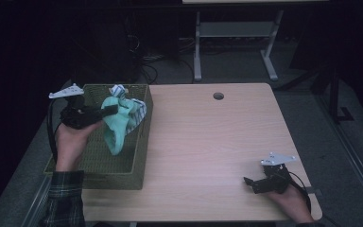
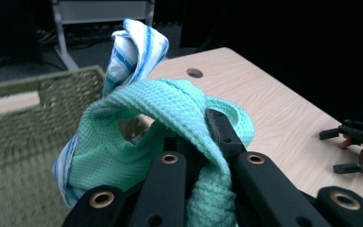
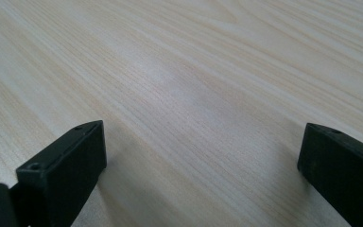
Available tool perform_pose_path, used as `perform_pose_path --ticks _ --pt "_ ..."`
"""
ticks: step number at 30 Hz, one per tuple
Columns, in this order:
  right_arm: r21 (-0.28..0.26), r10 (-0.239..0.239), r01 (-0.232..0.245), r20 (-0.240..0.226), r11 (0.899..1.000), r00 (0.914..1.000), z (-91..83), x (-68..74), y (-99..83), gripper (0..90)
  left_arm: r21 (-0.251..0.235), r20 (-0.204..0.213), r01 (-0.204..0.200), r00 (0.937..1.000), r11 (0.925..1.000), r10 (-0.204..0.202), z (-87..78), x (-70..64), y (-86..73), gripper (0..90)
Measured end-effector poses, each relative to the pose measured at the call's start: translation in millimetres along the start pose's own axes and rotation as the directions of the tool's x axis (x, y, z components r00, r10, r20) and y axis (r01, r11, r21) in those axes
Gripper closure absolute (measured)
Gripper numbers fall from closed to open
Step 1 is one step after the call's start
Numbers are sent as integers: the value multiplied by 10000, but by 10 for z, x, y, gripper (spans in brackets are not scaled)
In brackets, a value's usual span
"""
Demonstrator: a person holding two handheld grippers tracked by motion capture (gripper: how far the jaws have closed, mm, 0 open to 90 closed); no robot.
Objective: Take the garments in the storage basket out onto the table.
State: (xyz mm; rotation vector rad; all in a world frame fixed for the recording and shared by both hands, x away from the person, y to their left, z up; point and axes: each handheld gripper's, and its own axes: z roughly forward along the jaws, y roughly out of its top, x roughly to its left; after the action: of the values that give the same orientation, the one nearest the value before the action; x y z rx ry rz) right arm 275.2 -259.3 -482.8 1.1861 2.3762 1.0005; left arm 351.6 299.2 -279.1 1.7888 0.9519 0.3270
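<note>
Holding a bunched mint-green waffle-weave cloth (image 1: 116,124) up over the olive woven basket (image 1: 99,163), the left gripper (image 1: 108,110) has its jaws clamped on a fold of the fabric. From the left gripper view the green cloth (image 2: 170,118) drapes over and between the black jaws, and a white cloth with blue stripes (image 2: 134,52) is tangled in with it, one end sticking up above the bundle and another edge showing below at the side. In the high view that striped cloth (image 1: 137,111) hangs against the green one near the basket's far right corner, the lower end of the bundle dangling just inside the rim.

The basket sits on the left part of the light wooden table (image 1: 217,142). Over at the near right corner of the table, well apart from the basket, the right gripper (image 1: 246,183) rests low on the wood with its jaws spread wide and nothing between them; its own view shows bare tabletop (image 3: 184,94) between the two black tips. A plaid sleeve (image 1: 64,198) covers the person's left forearm.
</note>
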Motion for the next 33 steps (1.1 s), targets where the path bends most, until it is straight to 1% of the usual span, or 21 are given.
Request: perform_pose_path --ticks 3,4,5,6,7,9,10,11,13,18,21,24,26,31,33 --pt "3 0 0 -2 10000 10000 0 0 0 14 -113 86 -97 9999 9999 98 19 -59 58 844" --pt "3 1 -1 -2 10000 10000 0 0 0 14 -134 140 -198 9997 9997 200 39 -93 97 844" --pt "3 1 -1 -2 10000 10000 0 0 0 14 -134 140 -198 9997 9997 200 39 -93 97 844" --pt "2 -1 1 -4 10000 10000 0 0 0 14 -230 232 -249 9994 9994 255 67 -128 129 844" --pt "2 -1 1 -4 10000 10000 0 0 0 14 -230 232 -249 9994 9994 255 67 -128 129 844" --pt "2 0 0 -3 10000 10000 0 0 0 14 -311 362 -296 9989 9991 307 98 -161 158 844" --pt "0 -1 1 -3 10000 10000 0 0 0 14 -361 467 -384 9981 9986 401 127 -198 185 844" --pt "0 -1 1 -3 10000 10000 0 0 0 14 -361 467 -384 9981 9986 401 127 -198 185 844" --pt "0 1 -1 -5 10000 10000 0 0 0 14 -431 571 -409 9974 9982 433 157 -242 207 844" --pt "0 2 -2 -4 10000 10000 0 0 0 14 -539 834 -599 9944 9967 643 227 -352 266 844" --pt "0 1 -1 -4 10000 10000 0 0 0 14 -634 957 -638 9930 9959 697 261 -408 285 844" --pt "-1 -2 2 -4 10000 10000 0 0 0 14 -656 1070 -813 9904 9945 880 307 -481 291 844" --pt "1 0 0 -5 10000 10000 0 0 0 14 -694 1205 -855 9883 9939 935 346 -530 286 844" --pt "0 1 -1 -4 10000 10000 0 0 0 14 -756 1423 -901 9847 9931 1002 436 -620 275 844" --pt "1 2 -2 -4 10000 10000 0 0 0 14 -780 1457 -878 9844 9931 984 487 -656 263 844"
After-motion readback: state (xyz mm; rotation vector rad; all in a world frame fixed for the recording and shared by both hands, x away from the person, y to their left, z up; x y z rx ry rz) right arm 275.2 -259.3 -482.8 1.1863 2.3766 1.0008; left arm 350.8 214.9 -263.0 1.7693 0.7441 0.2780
